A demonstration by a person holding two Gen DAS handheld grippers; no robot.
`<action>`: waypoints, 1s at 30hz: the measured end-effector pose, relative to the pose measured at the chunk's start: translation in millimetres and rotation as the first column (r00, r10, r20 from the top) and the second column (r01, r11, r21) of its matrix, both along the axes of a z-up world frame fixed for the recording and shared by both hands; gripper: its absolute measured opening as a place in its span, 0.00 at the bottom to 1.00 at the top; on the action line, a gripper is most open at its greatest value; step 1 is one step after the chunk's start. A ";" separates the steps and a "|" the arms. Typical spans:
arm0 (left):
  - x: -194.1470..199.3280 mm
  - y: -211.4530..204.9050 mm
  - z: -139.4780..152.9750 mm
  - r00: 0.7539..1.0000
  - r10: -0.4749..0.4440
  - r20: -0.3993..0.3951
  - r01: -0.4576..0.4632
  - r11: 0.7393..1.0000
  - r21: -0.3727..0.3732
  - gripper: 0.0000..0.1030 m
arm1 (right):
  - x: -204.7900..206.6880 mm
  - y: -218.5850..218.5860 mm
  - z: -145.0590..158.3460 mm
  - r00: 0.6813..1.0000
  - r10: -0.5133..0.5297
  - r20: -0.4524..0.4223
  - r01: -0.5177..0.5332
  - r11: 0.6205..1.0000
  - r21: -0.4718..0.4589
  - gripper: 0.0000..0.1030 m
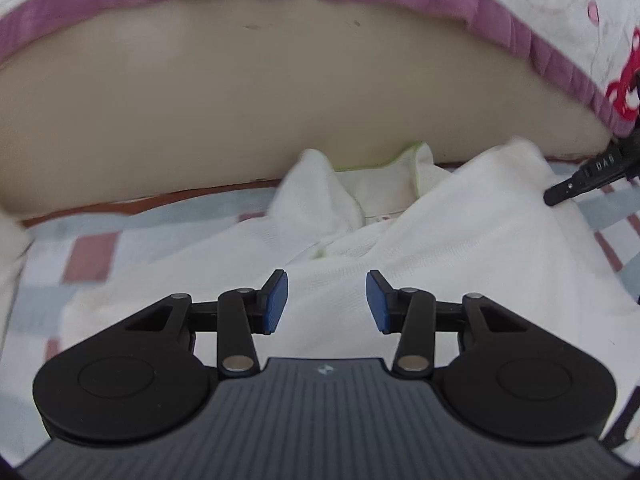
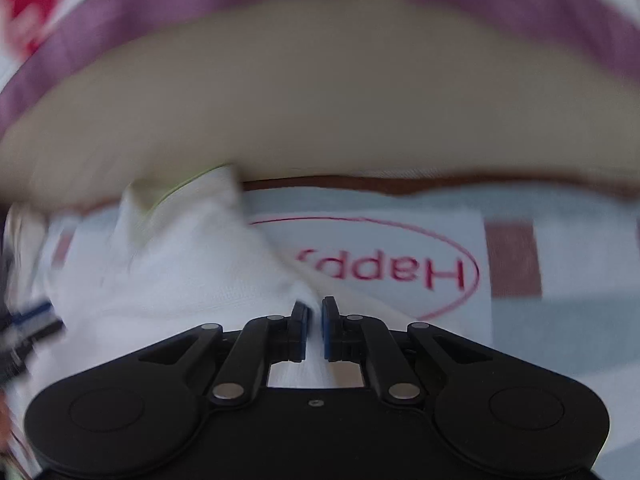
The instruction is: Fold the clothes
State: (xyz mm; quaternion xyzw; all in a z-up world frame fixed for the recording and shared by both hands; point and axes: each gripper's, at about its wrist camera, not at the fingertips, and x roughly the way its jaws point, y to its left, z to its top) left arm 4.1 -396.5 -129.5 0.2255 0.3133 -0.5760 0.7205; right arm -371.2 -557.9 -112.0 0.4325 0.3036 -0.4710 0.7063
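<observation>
The right gripper (image 2: 315, 316) pinches a fold of the white garment (image 2: 192, 280). The left gripper (image 1: 327, 300) is open, empty, just above the same cloth. Ahead of both, the garment lies crumpled on the checked bedsheet (image 2: 560, 320); I judge folding has barely begun.

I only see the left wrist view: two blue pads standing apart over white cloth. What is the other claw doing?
Observer: The right gripper is shut on a fold of the white knitted garment.
Visitor: Is anything lying beside that garment?
Observer: Yes, to its right the checked bedsheet bears a red oval print reading "Happ", seen upside down, partly covered by the cloth.
Visitor: And my claw, does it hold anything?
Observer: No. The left gripper is open, nothing between its pads; the right wrist view shows only a blurred bit of it at its left edge.
</observation>
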 end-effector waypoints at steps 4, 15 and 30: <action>-7.0 -10.9 -18.4 0.999 -0.008 -0.033 0.010 0.999 0.041 0.41 | -27.3 13.0 -15.4 0.994 -0.104 0.035 0.104 0.995 0.003 0.13; -25.6 39.5 -28.5 0.999 -0.053 0.009 0.051 0.991 0.122 0.46 | -69.9 68.6 -22.1 0.945 0.047 0.323 -0.050 0.999 0.000 0.39; 36.6 118.6 -28.9 0.957 0.229 -0.176 -0.213 0.971 0.107 0.53 | 25.0 75.5 5.1 0.904 0.404 0.138 -0.368 0.902 -0.225 0.06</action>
